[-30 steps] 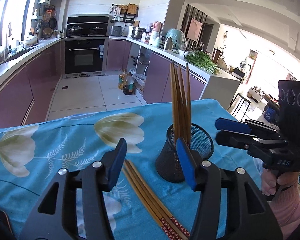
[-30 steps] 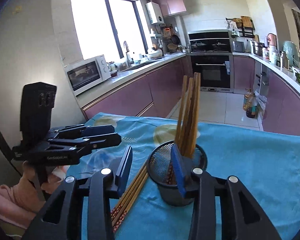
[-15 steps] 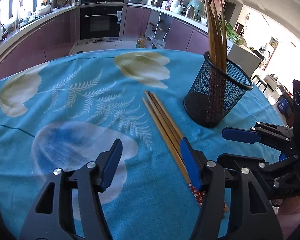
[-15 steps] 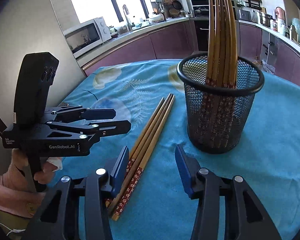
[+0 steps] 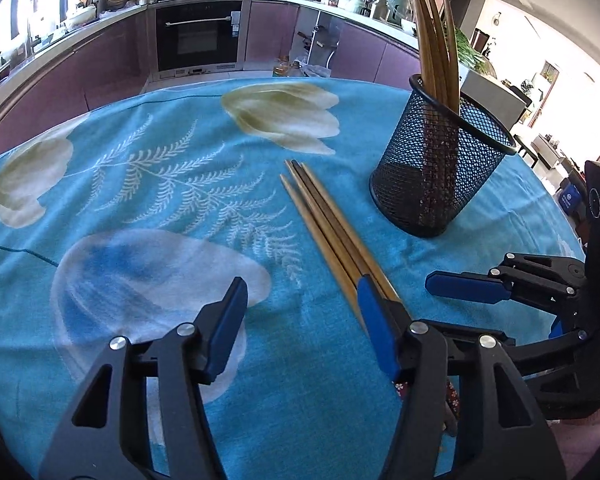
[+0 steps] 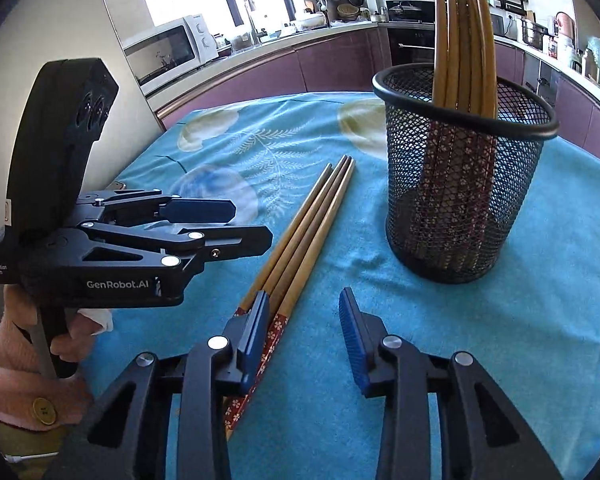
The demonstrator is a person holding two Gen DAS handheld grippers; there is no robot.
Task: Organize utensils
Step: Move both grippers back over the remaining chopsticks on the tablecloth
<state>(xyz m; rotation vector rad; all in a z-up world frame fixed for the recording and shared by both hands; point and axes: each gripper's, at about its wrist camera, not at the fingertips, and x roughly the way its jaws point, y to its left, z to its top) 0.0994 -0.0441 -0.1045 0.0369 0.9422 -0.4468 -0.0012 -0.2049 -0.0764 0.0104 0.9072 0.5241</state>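
Note:
Three wooden chopsticks (image 5: 328, 224) with red flowered ends lie side by side on the blue tablecloth (image 5: 152, 200); they also show in the right wrist view (image 6: 304, 236). A black mesh holder (image 5: 440, 168) stands upright to their right with several chopsticks in it; it also shows in the right wrist view (image 6: 464, 176). My left gripper (image 5: 300, 320) is open and empty, low over the cloth, its right finger over the loose chopsticks. My right gripper (image 6: 304, 328) is open and empty, its left finger over their flowered ends.
The right gripper (image 5: 500, 292) shows at the right of the left wrist view, the left gripper (image 6: 148, 236) at the left of the right wrist view. Kitchen counters, an oven (image 5: 200, 36) and a microwave (image 6: 168, 48) lie beyond the table.
Both grippers have tilted down and come lower and nearer to the loose chopsticks on the cloth. Both stayed open. The holder and chopsticks have not moved.

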